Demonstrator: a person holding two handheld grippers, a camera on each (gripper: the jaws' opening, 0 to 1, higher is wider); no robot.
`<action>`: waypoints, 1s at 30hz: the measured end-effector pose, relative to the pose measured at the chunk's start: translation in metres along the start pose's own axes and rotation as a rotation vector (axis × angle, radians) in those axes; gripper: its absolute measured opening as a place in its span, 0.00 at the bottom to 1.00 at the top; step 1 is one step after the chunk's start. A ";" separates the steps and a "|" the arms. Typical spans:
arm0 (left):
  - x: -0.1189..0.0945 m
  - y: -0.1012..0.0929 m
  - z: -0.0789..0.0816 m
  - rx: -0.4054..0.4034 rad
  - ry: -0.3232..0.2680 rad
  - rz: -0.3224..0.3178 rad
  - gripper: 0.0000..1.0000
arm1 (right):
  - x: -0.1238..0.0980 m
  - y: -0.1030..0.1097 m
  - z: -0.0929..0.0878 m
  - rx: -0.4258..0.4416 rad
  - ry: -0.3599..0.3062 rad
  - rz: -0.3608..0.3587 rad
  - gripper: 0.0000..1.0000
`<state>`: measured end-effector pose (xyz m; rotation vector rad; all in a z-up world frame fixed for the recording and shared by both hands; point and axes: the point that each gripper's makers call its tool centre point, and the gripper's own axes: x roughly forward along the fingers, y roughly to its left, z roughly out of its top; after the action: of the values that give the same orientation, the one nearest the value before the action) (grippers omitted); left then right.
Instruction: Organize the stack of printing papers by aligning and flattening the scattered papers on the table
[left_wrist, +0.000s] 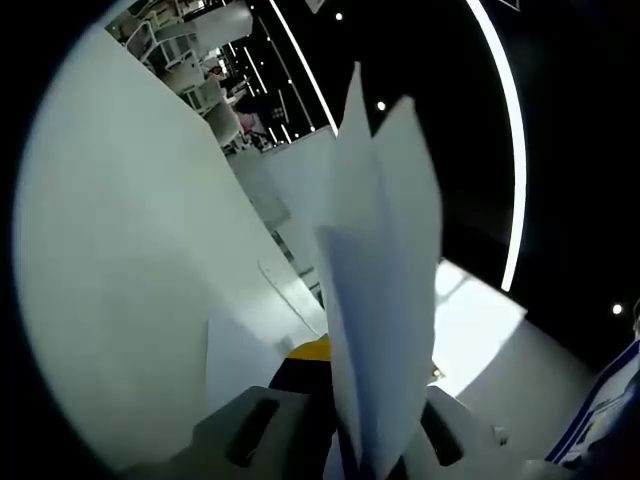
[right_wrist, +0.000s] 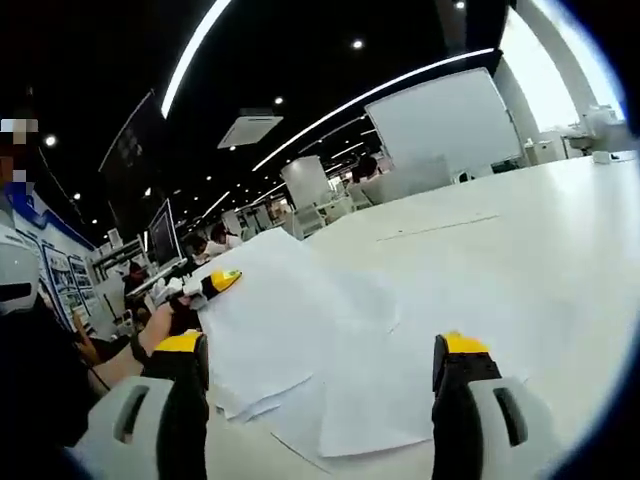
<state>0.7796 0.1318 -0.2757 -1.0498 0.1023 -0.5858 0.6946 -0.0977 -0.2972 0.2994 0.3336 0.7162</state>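
Note:
Several white printing papers (right_wrist: 300, 330) lie fanned and overlapping on the white table (right_wrist: 540, 260). Their far left edge is lifted off the table. In the right gripper view, my right gripper (right_wrist: 320, 345) is open, its yellow-tipped jaws standing either side of the sheets' near edge. My left gripper (right_wrist: 215, 283) comes in from the left at that lifted edge. In the left gripper view, the papers (left_wrist: 385, 260) rise upright between the jaws of my left gripper (left_wrist: 372, 365), which is shut on them. The sheets hide most of both fingertips.
The table stretches wide to the right and far side, with a thin seam (right_wrist: 450, 225) across it. A person's arm (right_wrist: 105, 365) holds the left gripper. A whiteboard (right_wrist: 440, 120), desks and seated people stand beyond the table's far edge.

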 end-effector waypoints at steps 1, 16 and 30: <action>0.000 0.000 0.000 0.000 0.000 0.000 0.06 | 0.000 0.000 0.000 0.001 -0.001 -0.001 0.88; 0.000 -0.001 -0.001 -0.002 0.000 0.000 0.06 | -0.002 -0.016 -0.001 -0.128 0.015 -0.103 0.87; 0.000 -0.001 -0.001 -0.002 0.000 0.001 0.06 | -0.006 -0.029 -0.001 -0.169 0.025 -0.170 0.88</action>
<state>0.7789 0.1310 -0.2754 -1.0520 0.1032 -0.5853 0.7068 -0.1225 -0.3075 0.1004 0.3159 0.5769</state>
